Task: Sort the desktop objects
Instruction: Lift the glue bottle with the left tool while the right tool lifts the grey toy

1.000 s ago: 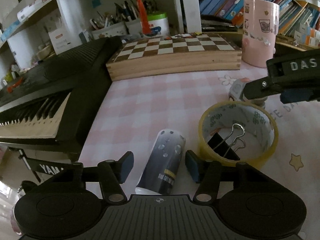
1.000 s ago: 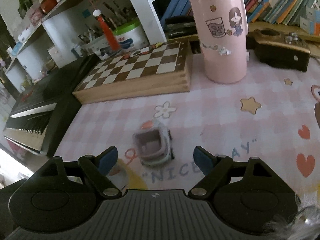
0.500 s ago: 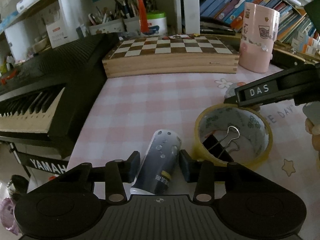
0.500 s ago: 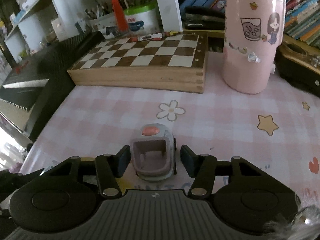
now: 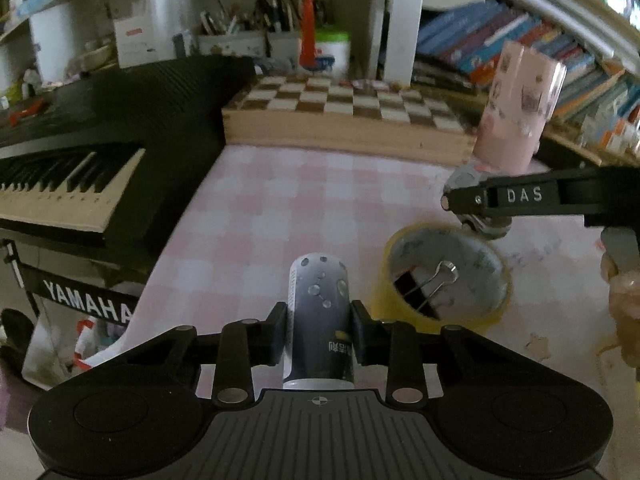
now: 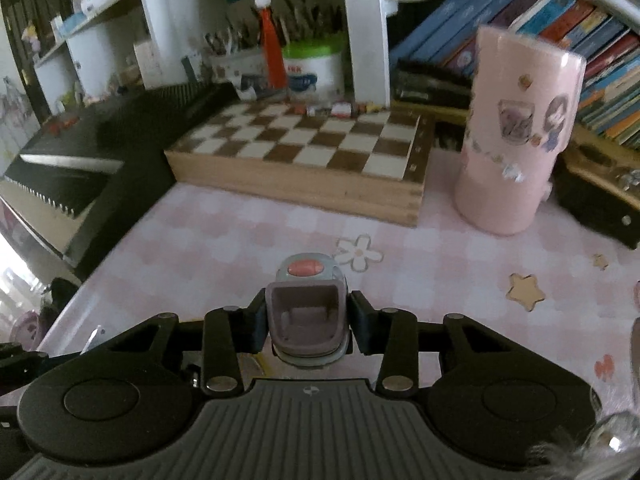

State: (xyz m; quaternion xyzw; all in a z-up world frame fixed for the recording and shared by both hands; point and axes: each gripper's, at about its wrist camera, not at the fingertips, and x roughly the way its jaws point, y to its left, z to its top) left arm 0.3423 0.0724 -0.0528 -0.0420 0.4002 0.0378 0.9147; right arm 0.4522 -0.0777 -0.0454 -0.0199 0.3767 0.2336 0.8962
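Matte black gripper (image 5: pixel 319 334), ribbed grey deck, 2 round discs, silver screws, white "DAS" label.

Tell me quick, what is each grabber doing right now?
Left gripper: shut on the dark grey tube.
Right gripper: shut on the small toy car.

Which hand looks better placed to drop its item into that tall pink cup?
Right, probably. The right gripper is shut on the small toy car, with the pink cup close ahead. The left gripper, shut on the dark tube, sits farther back.
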